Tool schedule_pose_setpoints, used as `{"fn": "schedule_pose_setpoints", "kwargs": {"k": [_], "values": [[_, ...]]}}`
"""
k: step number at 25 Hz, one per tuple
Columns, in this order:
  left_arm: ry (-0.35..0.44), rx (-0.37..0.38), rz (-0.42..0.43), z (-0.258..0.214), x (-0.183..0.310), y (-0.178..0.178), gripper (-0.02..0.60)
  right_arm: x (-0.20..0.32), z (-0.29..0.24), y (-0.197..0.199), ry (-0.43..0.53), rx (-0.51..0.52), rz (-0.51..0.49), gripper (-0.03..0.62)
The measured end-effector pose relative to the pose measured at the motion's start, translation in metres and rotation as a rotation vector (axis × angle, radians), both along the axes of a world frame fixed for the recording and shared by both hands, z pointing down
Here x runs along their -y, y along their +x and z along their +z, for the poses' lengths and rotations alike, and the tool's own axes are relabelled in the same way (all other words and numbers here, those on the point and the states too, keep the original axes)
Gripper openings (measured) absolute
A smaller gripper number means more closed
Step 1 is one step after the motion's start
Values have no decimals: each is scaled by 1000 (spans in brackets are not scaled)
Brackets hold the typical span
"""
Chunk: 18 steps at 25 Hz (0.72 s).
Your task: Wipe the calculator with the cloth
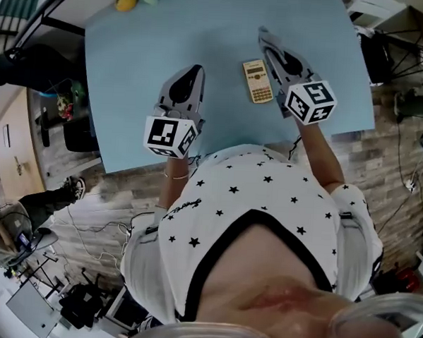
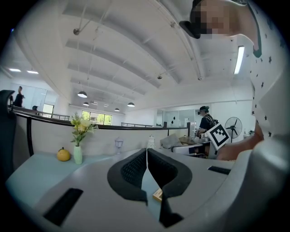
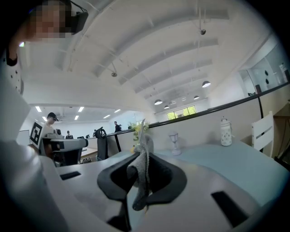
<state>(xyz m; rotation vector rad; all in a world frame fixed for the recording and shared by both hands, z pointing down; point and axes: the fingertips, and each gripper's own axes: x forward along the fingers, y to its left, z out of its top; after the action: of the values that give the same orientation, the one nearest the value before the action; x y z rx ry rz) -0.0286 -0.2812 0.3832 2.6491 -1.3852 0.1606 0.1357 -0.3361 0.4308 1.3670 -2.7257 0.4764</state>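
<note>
Pinching a grey cloth (image 3: pixel 141 179) between them, the right tongs (image 3: pixel 143 152) sit just beside the calculator (image 1: pixel 257 82), which lies on the blue counter (image 1: pixel 154 49); the left tongs (image 2: pixel 146 157) are clenched, empty.

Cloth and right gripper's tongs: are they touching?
Touching. The right gripper view shows the grey cloth pinched between the closed tongs of the right gripper, its ends sticking out above and below them.
</note>
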Motion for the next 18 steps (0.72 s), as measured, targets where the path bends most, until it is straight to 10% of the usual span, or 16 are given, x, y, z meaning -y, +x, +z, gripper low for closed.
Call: {"fn": "schedule_pose_setpoints", "kwargs": {"k": [18], "values": [[-2,3,-23,0,6,-5,32,2,-9,-19,26,17,-61,43]]}}
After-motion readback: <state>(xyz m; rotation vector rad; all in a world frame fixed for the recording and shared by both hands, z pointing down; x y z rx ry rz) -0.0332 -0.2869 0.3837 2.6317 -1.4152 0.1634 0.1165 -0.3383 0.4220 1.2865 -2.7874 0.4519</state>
